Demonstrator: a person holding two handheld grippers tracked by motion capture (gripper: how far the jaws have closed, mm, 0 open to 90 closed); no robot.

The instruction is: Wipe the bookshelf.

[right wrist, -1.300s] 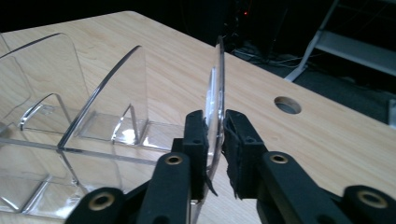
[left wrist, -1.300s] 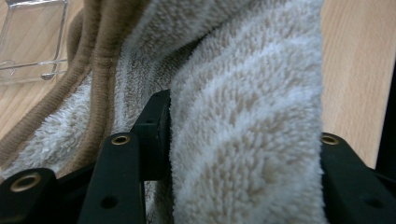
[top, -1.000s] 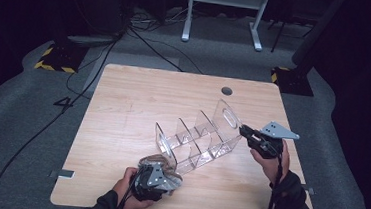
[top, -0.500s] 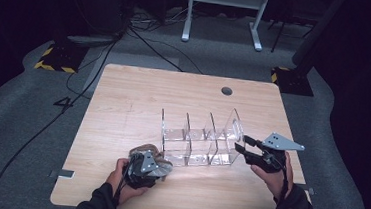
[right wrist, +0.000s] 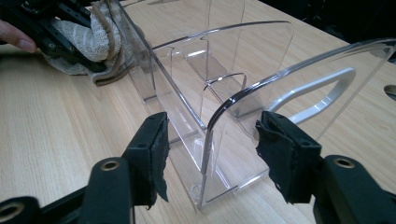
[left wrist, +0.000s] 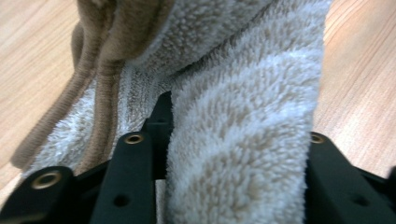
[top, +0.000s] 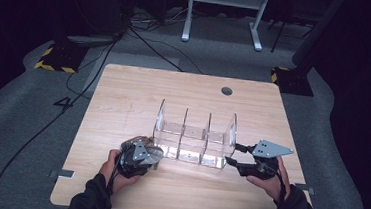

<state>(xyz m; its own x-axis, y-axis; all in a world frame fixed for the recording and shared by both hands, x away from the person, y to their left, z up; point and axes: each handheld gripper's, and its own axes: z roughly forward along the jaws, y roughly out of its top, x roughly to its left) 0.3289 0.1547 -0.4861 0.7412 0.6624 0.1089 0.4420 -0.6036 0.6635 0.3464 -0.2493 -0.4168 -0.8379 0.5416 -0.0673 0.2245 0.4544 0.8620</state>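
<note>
Status at this moment: cleaning of the clear acrylic organizer (top: 195, 138) appears to be at an early stage. The organizer stands upright near the middle of the bench (top: 124, 94), its open compartments facing up and its dividers running across its length.

Left gripper (top: 139, 156): jaws pinched on a folded beige-and-white towel (left wrist: 243, 116). In the left gripper view the pile of the towel bulges between and over the black jaws. In the high view this gripper rests on the bench just beside the organizer's left end wall. In the right gripper view the towel lies against the lower outside of that wall; whether it presses on the wall cannot be told.

Right gripper (right wrist: 210, 158): jaws spread, one on each side of the organizer's right end wall, with a gap showing on both sides. The wall is straddled but not clamped.

Judged done: towel picked up and brought to the organizer; organizer set square on the bench.

Judged left: closing the right gripper on the end wall to steady the organizer, then wiping the walls, dividers and compartment floors. No compartment has the towel inside it yet.
</note>
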